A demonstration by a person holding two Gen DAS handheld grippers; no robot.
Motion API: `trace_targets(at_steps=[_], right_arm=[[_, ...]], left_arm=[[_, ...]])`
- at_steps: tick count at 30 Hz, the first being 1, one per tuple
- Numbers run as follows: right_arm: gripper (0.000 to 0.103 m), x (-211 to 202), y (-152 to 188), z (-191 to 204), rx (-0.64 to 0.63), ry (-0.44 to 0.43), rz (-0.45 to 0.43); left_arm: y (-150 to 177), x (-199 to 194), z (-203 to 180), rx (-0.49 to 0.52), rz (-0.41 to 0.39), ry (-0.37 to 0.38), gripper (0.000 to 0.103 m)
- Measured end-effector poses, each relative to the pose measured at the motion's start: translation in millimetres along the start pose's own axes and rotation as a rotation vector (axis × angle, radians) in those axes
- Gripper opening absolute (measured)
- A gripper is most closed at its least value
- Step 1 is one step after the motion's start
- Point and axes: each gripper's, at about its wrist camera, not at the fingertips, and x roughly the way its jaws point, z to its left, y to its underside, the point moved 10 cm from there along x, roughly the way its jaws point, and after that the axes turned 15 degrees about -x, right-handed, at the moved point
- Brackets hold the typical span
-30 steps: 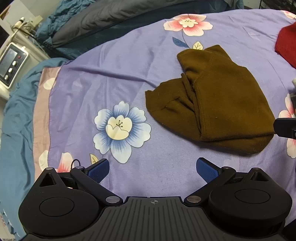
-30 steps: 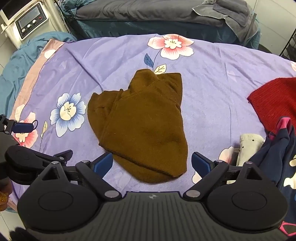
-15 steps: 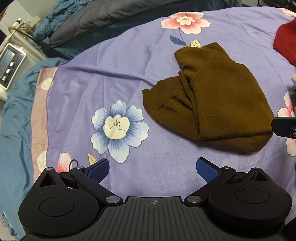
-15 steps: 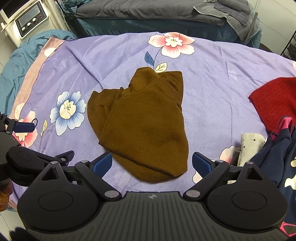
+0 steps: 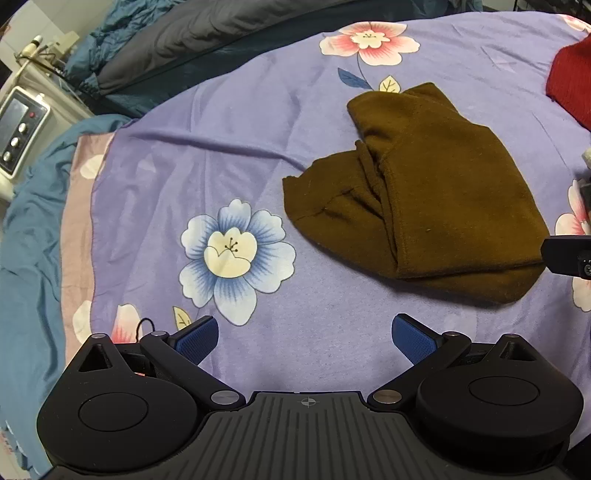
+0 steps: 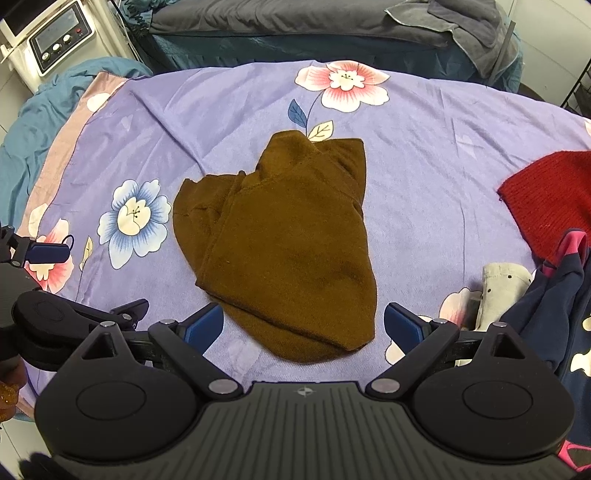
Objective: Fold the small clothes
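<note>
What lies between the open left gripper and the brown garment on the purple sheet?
Only bare purple sheet lies between the left gripper and the brown garment; the left wrist view shows this.

Purple floral sheet (image 6: pixel 424 177) spread flat. Past its far edge, grey bedding (image 6: pixel 295 22) with a grey towel (image 6: pixel 465 18). Off its far left corner, white device (image 6: pixel 61 35) with knobs. Along its left edge, teal blanket (image 5: pixel 26 236).

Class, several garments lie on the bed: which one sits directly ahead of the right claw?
The brown garment, lying between its open fingers; the red knit and navy piece sit off right.
</note>
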Motion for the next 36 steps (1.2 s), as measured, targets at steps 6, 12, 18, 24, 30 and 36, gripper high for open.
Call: trace_targets(at_steps=[6, 12, 18, 24, 30, 36], right_arm=[[0.095, 3, -1, 3, -0.016, 0.001, 0.016], [0.095, 7, -3, -2, -0.024, 0.022, 0.012], [0.095, 13, -5, -8, -0.022, 0.029, 0.009], [0.095, 21, -25, -9, -0.049, 0.03, -0.079], [0.086, 59, -69, 19, -0.145, -0.031, -0.151], [0.07, 109, -114, 5, -0.113, 0.16, -0.172]], left_arm=[[0, 3, 0, -0.012, 0.005, 0.01, 0.103], [0, 11, 6, -0.019, 0.016, -0.001, 0.103], [-5, 20, 17, -0.053, 0.001, 0.014, 0.103], [-8, 33, 22, -0.086, 0.006, 0.03, 0.103], [-9, 43, 37, -0.129, -0.013, 0.015, 0.103], [-4, 46, 64, -0.173, -0.022, -0.025, 0.103]])
